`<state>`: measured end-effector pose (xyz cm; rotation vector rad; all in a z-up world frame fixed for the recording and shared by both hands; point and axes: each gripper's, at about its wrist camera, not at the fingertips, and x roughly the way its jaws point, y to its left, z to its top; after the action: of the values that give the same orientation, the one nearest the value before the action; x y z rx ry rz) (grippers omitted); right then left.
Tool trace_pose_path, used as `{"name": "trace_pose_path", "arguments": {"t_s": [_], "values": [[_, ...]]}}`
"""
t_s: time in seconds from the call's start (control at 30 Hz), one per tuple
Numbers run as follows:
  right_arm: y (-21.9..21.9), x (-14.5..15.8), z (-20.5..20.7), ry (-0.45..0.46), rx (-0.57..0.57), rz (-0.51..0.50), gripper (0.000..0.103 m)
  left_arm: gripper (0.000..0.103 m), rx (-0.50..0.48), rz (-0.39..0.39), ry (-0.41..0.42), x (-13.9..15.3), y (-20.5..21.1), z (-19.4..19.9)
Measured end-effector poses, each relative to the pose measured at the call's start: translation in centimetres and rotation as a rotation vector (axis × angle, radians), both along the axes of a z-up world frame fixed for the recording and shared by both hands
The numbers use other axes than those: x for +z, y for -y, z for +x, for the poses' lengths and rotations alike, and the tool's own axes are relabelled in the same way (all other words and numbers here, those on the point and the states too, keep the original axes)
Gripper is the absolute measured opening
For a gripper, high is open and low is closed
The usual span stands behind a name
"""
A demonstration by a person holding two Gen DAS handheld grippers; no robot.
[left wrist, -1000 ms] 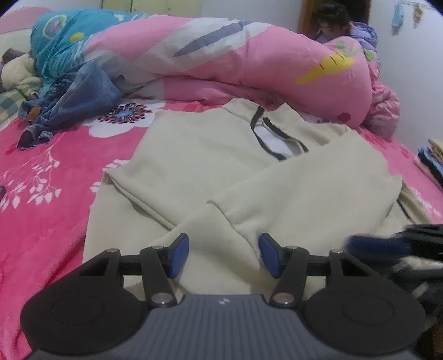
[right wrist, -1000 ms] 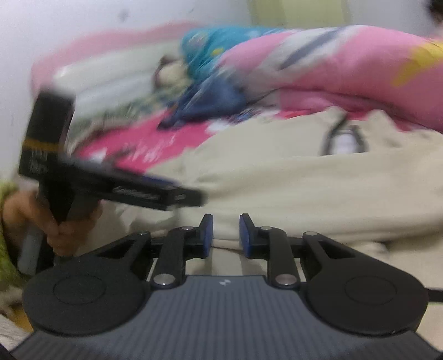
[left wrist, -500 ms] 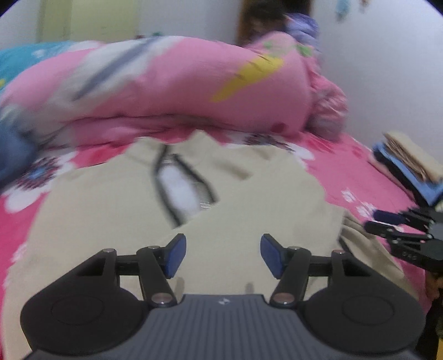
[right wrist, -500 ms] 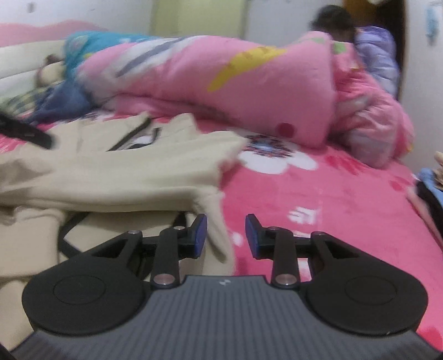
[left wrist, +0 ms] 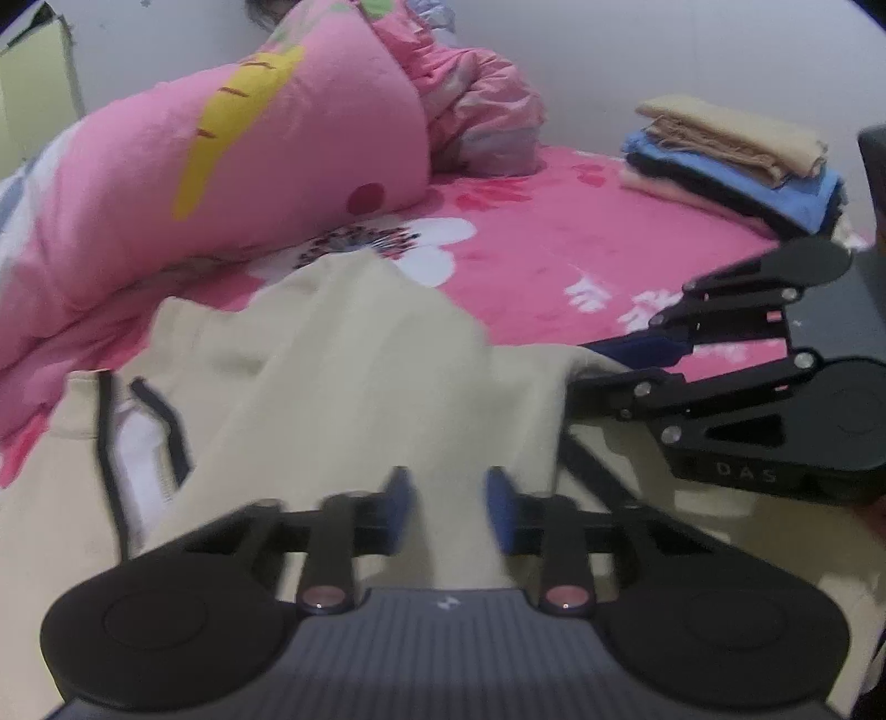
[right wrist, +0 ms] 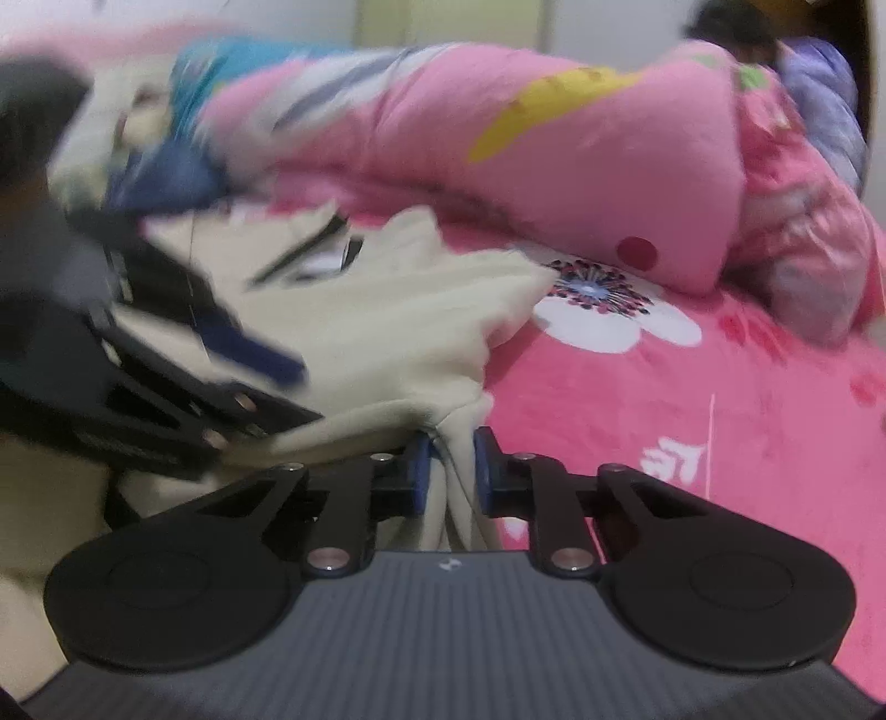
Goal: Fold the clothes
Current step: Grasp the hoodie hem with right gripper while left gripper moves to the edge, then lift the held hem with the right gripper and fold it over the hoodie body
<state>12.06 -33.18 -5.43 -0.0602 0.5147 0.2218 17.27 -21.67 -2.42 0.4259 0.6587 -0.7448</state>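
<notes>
A cream sweatshirt [left wrist: 332,360] with a dark-trimmed collar [left wrist: 138,432] lies on the pink flowered bed [left wrist: 554,266]. My left gripper [left wrist: 448,501] has its blue pads drawn in close on a raised fold of it; the pads are blurred. To the right, my right gripper [left wrist: 592,368] grips the garment's right edge. In the right wrist view the right gripper [right wrist: 449,465] is shut on a bunched edge of the sweatshirt [right wrist: 387,310]. The left gripper [right wrist: 304,393] shows blurred at the left, over the cloth.
A rolled pink duvet [left wrist: 221,166] runs along the back of the bed. A stack of folded clothes [left wrist: 731,160] sits at the far right corner. Blue jeans [right wrist: 160,183] lie at the back left. A person [right wrist: 731,33] is behind the duvet.
Both grippers swung to the sweatshirt's right side. The left gripper's fingers closed from wide open onto a fold. The right gripper narrowed onto the garment's edge.
</notes>
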Motion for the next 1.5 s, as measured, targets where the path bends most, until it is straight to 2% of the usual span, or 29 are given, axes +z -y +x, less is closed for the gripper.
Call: {"name": "trace_pose_path", "arguments": {"t_s": [0.17,0.27,0.43,0.5,0.6,0.77,1.0,1.07,1.13,1.2,1.27,1.33,1.4,1.43,1.5], "values": [[1.4,-0.1,-0.4,0.028,-0.092,0.127,0.012,0.019,-0.035,-0.04,0.003,0.5,1.7,0.8],[3.6,-1.2,0.4,-0.025,-0.17,0.293,0.012,0.02,-0.054,-0.06,-0.027,0.4,2.8,1.6],[10.3,-5.4,1.9,-0.206,-0.26,0.863,0.013,0.028,-0.063,-0.071,-0.069,-0.6,4.1,2.7],[11.5,-6.2,1.7,-0.217,-0.256,0.977,0.012,0.037,-0.065,-0.086,-0.071,-0.3,4.1,2.9],[10.9,-5.7,1.4,-0.205,-0.241,0.935,0.014,0.044,-0.077,-0.074,-0.076,0.1,4.0,3.1],[9.9,-4.1,0.8,-0.16,-0.225,0.798,0.018,0.051,-0.096,-0.043,-0.064,0.7,3.5,2.7],[12.8,-6.8,1.7,-0.222,-0.168,1.123,0.017,0.053,-0.071,-0.077,-0.087,1.5,2.9,2.9],[13.2,-7.0,1.8,-0.235,-0.16,1.149,0.016,0.054,-0.073,-0.087,-0.093,1.6,2.7,3.0],[12.9,-6.1,1.7,-0.214,-0.163,1.078,0.013,0.056,-0.072,-0.091,-0.1,1.5,2.6,3.0],[11.9,-4.4,1.2,-0.158,-0.177,0.952,0.011,0.056,-0.058,-0.093,-0.119,1.2,2.4,3.3],[9.5,-2.1,0.4,-0.075,-0.185,0.71,0.011,0.056,-0.052,-0.104,-0.131,1.1,2.2,3.3],[5.7,-0.3,-0.3,0.02,-0.199,0.339,0.011,0.056,-0.051,-0.105,-0.136,0.9,2.2,3.4],[1.6,-0.6,-0.4,0.073,-0.201,-0.026,0.011,0.056,-0.048,-0.094,-0.142,0.5,2.3,3.5],[0.4,-1.2,-0.2,0.072,-0.202,-0.13,0.011,0.056,-0.046,-0.085,-0.146,0.2,2.4,3.5],[0.2,-1.4,0.1,0.058,-0.201,-0.164,0.011,0.056,-0.045,-0.08,-0.143,-0.1,2.5,3.5]]}}
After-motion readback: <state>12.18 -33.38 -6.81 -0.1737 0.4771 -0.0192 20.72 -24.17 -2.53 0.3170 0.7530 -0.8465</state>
